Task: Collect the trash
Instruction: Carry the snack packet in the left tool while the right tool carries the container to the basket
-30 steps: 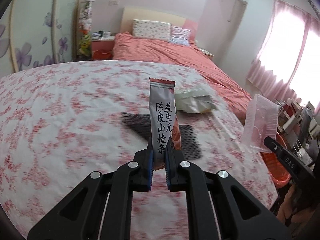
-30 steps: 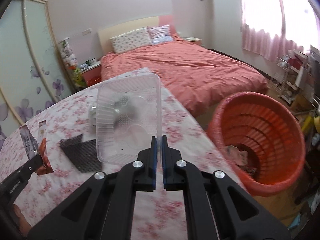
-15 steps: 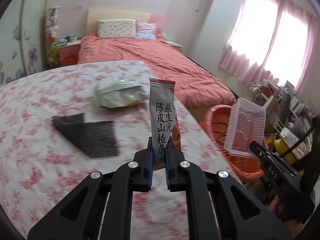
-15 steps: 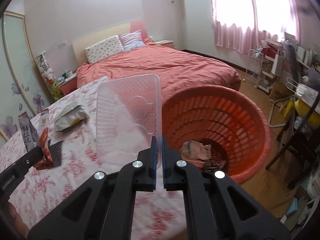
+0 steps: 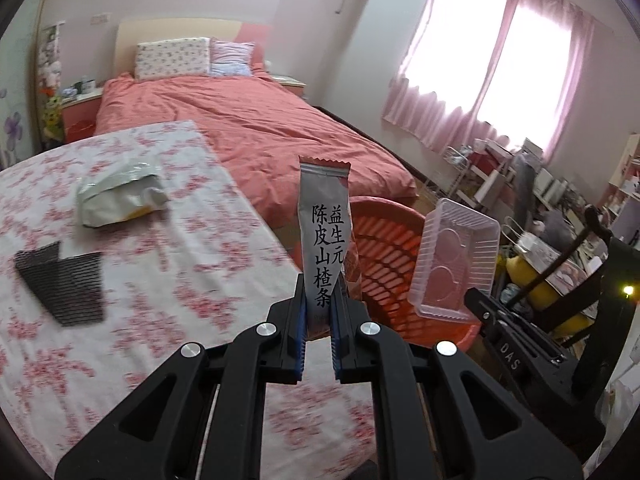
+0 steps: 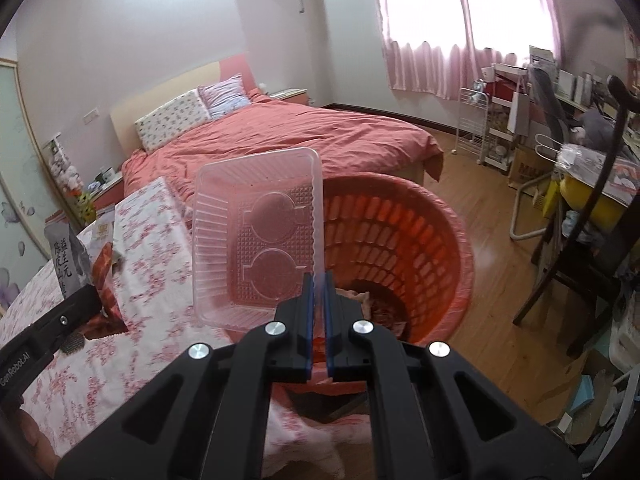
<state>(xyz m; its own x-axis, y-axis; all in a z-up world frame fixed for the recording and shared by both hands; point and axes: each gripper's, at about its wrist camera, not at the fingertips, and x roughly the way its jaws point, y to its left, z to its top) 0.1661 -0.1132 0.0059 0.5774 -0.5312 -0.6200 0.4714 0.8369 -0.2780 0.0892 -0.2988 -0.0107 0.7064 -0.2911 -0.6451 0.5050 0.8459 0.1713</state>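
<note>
Clear plastic makes up the tray, which stands upright with its right rim pinched between the narrowed jaws of the right gripper; it hangs in front of the red basket, past the bench's right edge. Just left of it, the left gripper is closed on the bottom of a grey wrapper, held upright above the bench's right edge with the basket behind it. Black characters run down the wrapper's face, 益生元 and 陈皮山楂条. Its lower end is hidden between the jaws, and a red-and-white second layer behind it is mostly covered. In the left view the right gripper's side reads "DAS"; in the right view the left gripper's side reads "GenRobot.AI", cut off at the frame's edge. A crumpled white bag lies near the bench's far edge and a black mesh piece nearer its left edge. Scraps at the bottom of the basket are half hidden by the right gripper and hard to identify.
</note>
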